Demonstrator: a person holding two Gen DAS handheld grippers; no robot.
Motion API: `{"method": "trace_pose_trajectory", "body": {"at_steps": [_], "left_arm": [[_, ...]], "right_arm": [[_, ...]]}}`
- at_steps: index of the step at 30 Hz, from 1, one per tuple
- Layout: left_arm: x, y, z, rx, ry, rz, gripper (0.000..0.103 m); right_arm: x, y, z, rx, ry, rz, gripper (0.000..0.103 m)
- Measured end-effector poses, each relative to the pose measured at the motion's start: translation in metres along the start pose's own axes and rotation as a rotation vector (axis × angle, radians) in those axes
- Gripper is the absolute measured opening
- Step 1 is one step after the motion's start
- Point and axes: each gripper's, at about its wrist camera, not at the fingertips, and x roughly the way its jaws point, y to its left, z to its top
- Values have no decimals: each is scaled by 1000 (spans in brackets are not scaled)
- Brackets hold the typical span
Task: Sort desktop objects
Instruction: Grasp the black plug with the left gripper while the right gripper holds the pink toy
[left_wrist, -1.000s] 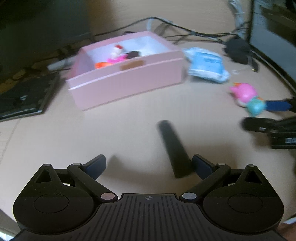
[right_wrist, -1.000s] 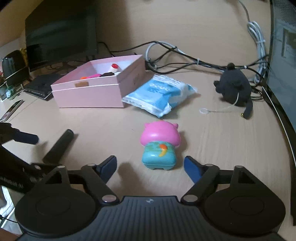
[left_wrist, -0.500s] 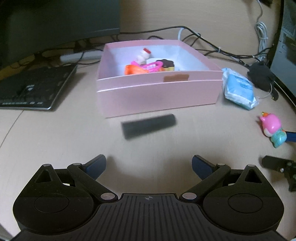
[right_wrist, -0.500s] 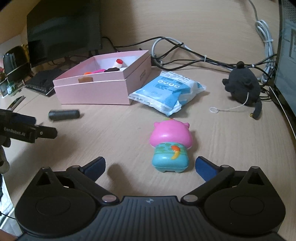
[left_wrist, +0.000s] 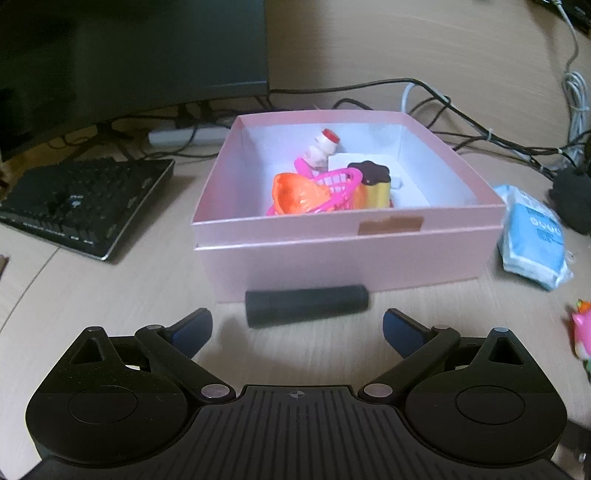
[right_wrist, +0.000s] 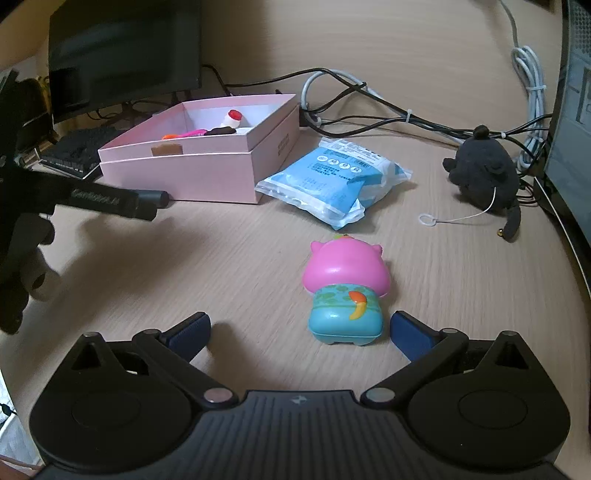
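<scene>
A black cylinder (left_wrist: 306, 305) lies on the desk against the front wall of the pink box (left_wrist: 347, 254). My left gripper (left_wrist: 297, 326) is open and empty, just short of the cylinder. The box holds an orange toy (left_wrist: 295, 194), a pink basket, a small bottle and a brown-topped toy. My right gripper (right_wrist: 299, 330) is open, with a pink and teal toy figure (right_wrist: 345, 291) lying near its right finger. The box (right_wrist: 192, 170) and the left gripper's body (right_wrist: 107, 201) show at the left of the right wrist view.
A blue wipes pack (right_wrist: 332, 184) lies right of the box. A black plush toy (right_wrist: 484, 175) sits near cables at the back right. A keyboard (left_wrist: 81, 203) and monitor (left_wrist: 129, 55) are at the left. A screen edge stands at far right.
My left gripper has swung towards the pink box; the black cylinder has gone from lying near its right finger to lying crosswise against the box. My right gripper edged closer to the toy figure.
</scene>
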Motion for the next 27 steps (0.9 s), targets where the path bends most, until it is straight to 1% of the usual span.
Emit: {"method": "trace_pose_trajectory", "body": {"at_steps": [2,4,5,8,12,14,17,18,19,22,24,26,27], "left_arm": [[3,-3,2,-3,4,9,101],[9,-7,4,-6,18,27,97],[11,-7,5,-10,26,28,90],[13,-7,9,-36,30,16,79],[8,-8,8,-28,34,-5,79],[-2,-10,1,-18,42,-26,79],[-23,-13,-15,-8,68,-73,79],[-30,-15,-21,0,79,-89,79],[-39,-18,-29,12,91,-106,79],[-62,-24,-50,40,115,-145,79],[-72,-27,-58,47,126,-163,79],[-80,-29,-64,47,123,-173,79],[-83,-30,-65,49,119,-173,79]], "right_arm": [[0,1,0,-1,0,-4,103],[0,2,0,-2,0,-8,103],[0,2,0,-2,-1,-8,103],[0,1,0,2,-2,-8,103],[-1,-3,0,20,-10,2,103],[-2,-6,0,36,-15,8,103],[-4,-15,2,99,-26,-19,102],[-5,-19,3,114,-31,-22,99],[-4,-22,6,121,-27,-25,93],[1,-28,14,113,-1,-34,83],[3,-32,19,99,6,-36,77],[5,-33,24,77,13,-27,75],[6,-32,26,56,23,-23,70]]}}
